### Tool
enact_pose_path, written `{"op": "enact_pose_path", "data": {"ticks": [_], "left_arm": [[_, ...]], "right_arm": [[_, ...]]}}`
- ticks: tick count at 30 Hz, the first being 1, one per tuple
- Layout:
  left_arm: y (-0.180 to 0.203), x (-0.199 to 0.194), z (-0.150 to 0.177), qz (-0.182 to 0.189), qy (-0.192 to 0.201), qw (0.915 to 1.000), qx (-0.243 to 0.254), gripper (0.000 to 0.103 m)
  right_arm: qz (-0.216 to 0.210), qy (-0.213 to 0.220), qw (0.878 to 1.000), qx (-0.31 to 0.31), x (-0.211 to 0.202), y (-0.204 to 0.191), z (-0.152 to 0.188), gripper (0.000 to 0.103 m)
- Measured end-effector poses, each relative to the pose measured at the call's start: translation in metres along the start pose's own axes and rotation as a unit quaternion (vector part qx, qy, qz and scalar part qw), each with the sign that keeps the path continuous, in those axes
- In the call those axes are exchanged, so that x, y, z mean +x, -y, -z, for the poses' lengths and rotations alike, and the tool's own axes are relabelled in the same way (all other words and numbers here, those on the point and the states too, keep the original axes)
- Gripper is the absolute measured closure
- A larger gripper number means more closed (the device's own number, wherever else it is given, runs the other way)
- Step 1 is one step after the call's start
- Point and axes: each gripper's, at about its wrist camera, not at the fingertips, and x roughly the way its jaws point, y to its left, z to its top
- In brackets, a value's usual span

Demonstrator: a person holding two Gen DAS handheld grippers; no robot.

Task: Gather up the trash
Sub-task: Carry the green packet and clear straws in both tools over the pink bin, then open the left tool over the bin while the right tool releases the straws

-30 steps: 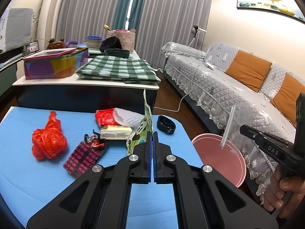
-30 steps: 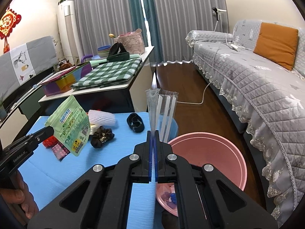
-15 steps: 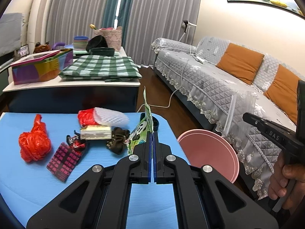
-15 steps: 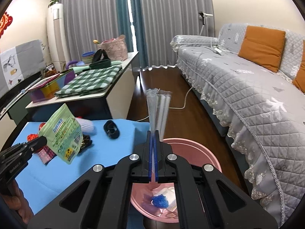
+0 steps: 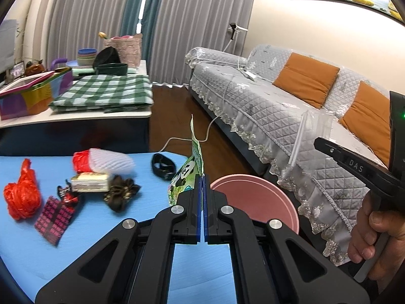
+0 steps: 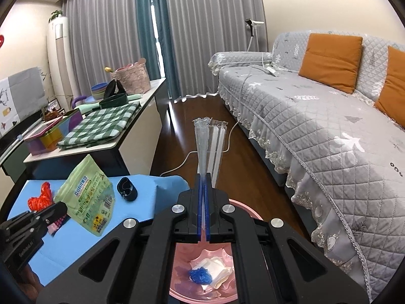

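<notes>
My left gripper [image 5: 202, 177] is shut on a green panda snack bag [image 5: 188, 171], held above the blue table's right edge; the bag also shows in the right wrist view [image 6: 87, 197]. My right gripper [image 6: 203, 177] is shut on a clear plastic packet of straws [image 6: 208, 144] and holds it directly above the pink bin [image 6: 182, 278]. The packet also shows in the left wrist view [image 5: 307, 139]. The bin [image 5: 255, 200] stands on the floor by the table and holds a white wrapper and a blue scrap.
On the blue table [image 5: 30, 248] lie a red plastic bag [image 5: 21, 195], a patterned pink packet [image 5: 54, 219], a white foam net [image 5: 108, 163], a paper pad [image 5: 89, 179], a brown scrunchie [image 5: 120, 193] and a black band [image 5: 163, 166]. A grey sofa [image 6: 316, 116] stands right, a cluttered side table [image 5: 76, 111] behind.
Both grippers have moved right with their loads. The right gripper now hangs over the pink bin; the left gripper has come nearer to the bin.
</notes>
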Motion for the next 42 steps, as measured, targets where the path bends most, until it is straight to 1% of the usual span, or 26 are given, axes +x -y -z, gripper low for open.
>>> {"op": "enact_pose_path", "data": {"ticks": [10, 16, 24, 31, 32, 34, 35, 36, 37, 38, 39, 42], "left_arm": [[0.035, 0.021, -0.003, 0.029, -0.017, 0.9993, 0.014, 0.102], [0.046, 0.037, -0.001, 0.047, -0.029, 0.9985, 0.007, 0.102], [0.056, 0.062, 0.009, 0.051, -0.056, 0.997, 0.015, 0.102], [0.061, 0.071, 0.015, 0.047, -0.066, 0.9965, 0.02, 0.102], [0.062, 0.072, 0.015, 0.049, -0.068, 0.9963, 0.021, 0.102], [0.064, 0.074, 0.016, 0.053, -0.073, 0.9957, 0.024, 0.102], [0.064, 0.075, 0.017, 0.05, -0.075, 0.9956, 0.025, 0.098], [0.063, 0.077, 0.017, 0.044, -0.078, 0.9957, 0.023, 0.092], [0.061, 0.078, 0.016, 0.041, -0.079, 0.9958, 0.02, 0.076], [0.059, 0.077, 0.016, 0.04, -0.077, 0.9961, 0.016, 0.067], [0.056, 0.076, 0.016, 0.037, -0.075, 0.9965, 0.012, 0.067], [0.051, 0.075, 0.016, 0.032, -0.074, 0.9967, 0.008, 0.067]], "right_arm": [[0.003, -0.017, 1.0, 0.026, 0.008, 0.02, -0.003, 0.101], [0.004, -0.037, 0.999, 0.028, 0.021, 0.019, 0.0, 0.101], [0.004, -0.058, 0.998, 0.026, 0.031, 0.022, 0.005, 0.101], [0.007, -0.068, 0.997, 0.032, 0.038, 0.029, 0.008, 0.101], [0.007, -0.069, 0.997, 0.033, 0.038, 0.029, 0.008, 0.098], [0.012, -0.07, 0.997, 0.033, 0.039, 0.029, 0.008, 0.096], [0.013, -0.073, 0.997, 0.033, 0.041, 0.03, 0.008, 0.088], [0.015, -0.075, 0.996, 0.034, 0.041, 0.03, 0.008, 0.07], [0.021, -0.073, 0.996, 0.036, 0.041, 0.031, 0.008, 0.06], [0.027, -0.071, 0.996, 0.037, 0.041, 0.032, 0.008, 0.045], [0.032, -0.067, 0.996, 0.039, 0.04, 0.033, 0.008, 0.042], [0.034, -0.065, 0.996, 0.041, 0.039, 0.034, 0.007, 0.04]]}}
